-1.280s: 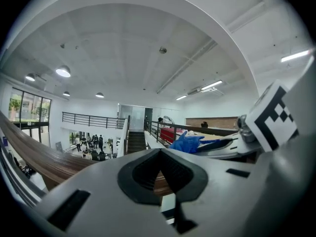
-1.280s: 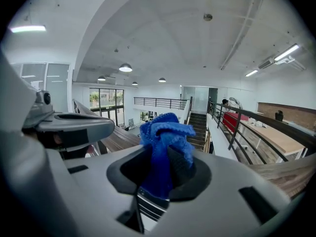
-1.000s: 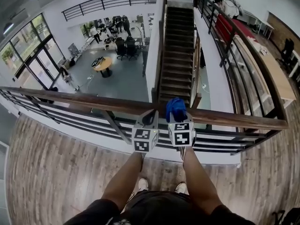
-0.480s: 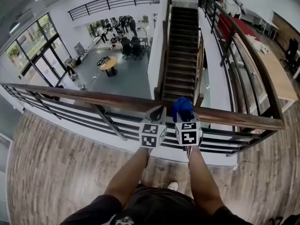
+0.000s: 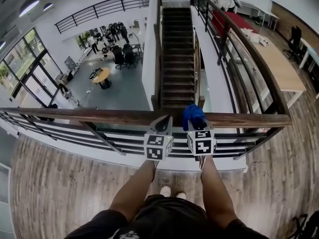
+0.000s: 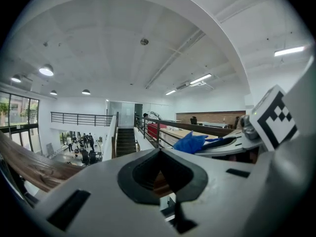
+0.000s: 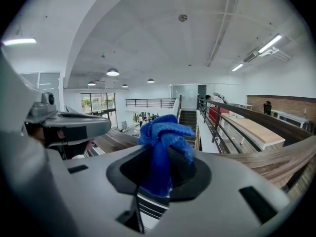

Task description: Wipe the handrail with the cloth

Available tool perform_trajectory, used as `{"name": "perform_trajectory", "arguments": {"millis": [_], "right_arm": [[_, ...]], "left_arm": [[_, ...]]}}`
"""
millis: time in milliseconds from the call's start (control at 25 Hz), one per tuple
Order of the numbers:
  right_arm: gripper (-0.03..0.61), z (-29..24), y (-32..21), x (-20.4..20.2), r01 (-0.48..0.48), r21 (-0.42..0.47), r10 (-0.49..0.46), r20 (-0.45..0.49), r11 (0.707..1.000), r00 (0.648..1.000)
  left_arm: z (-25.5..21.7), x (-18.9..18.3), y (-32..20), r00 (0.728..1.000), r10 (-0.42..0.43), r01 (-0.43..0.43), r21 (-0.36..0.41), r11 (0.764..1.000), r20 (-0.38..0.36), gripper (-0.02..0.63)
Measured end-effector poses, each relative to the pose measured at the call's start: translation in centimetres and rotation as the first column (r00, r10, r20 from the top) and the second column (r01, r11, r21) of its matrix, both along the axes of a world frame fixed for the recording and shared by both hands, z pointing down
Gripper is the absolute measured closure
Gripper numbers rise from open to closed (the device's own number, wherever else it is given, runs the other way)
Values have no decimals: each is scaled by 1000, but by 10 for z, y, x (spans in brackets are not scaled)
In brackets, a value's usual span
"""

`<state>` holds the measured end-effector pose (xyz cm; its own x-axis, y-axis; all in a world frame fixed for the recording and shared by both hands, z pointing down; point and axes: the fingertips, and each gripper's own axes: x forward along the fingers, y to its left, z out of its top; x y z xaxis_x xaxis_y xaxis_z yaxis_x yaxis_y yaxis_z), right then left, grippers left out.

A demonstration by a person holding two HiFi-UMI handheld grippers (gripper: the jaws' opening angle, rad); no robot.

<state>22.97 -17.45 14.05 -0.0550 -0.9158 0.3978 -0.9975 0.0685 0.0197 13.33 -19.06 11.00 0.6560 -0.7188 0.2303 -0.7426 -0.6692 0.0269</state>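
From the head view, the wooden handrail (image 5: 99, 115) runs left to right across the frame, with the open drop to the lower floor beyond it. Both grippers sit side by side at the rail's near edge, about the middle of its length. The right gripper (image 5: 196, 124) carries the blue cloth (image 5: 193, 115), whose wad pokes out over the top of the handrail. I cannot tell from here whether it presses on the wood. The left gripper (image 5: 161, 123) points at the rail just beside it.

In the left gripper view, the jaws meet along their seam and hold nothing. Only a sliver of brown rail shows through the notch in the pads. The handrail (image 6: 27, 163) sweeps away to the left.

In the right gripper view, the jaws are clamped on the middle of the cloth (image 7: 163, 135). A loose knot of folds stands above them and a short tail hangs below. The handrail (image 7: 279, 158) stretches off to the right.

I judge the cloth light, soft and easily crushed, so this bunched mid-grip suits it. The protruding wad should do the wiping, not the jaws. The handrail looks rigid and smooth, so the cloth should slide readily under light downward pressure. A snag could tug the folds free.
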Motion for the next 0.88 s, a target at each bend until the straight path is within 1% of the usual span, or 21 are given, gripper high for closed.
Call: {"name": "perform_trajectory", "arguments": {"millis": [160,240,320,440,600,880], "right_arm": [[474,-1,5,12,-43,-9,43,-2,999,999],[474,-5,6,22,-63,-3,63,-6,998,998],[476,-8,6,40,-85,5,85,-9,996,996],[476,-4,18,71,-99,-2,99,-30,995,995],[476,-3,37,117,-84,6,84,-7,996,996],[476,-5,70,217,-71,8,71,-19,997,997]], "left_arm": [[2,7,1,999,42,-42,-21,999,-16,609],[-3,15,4,998,64,-64,7,998,-16,609],[-4,32,6,996,83,-83,32,996,-10,609],[5,61,17,995,102,-102,8,995,-10,609],[4,109,34,995,99,-99,5,995,-11,609],[1,216,72,995,97,-97,-11,995,-30,609]]}}
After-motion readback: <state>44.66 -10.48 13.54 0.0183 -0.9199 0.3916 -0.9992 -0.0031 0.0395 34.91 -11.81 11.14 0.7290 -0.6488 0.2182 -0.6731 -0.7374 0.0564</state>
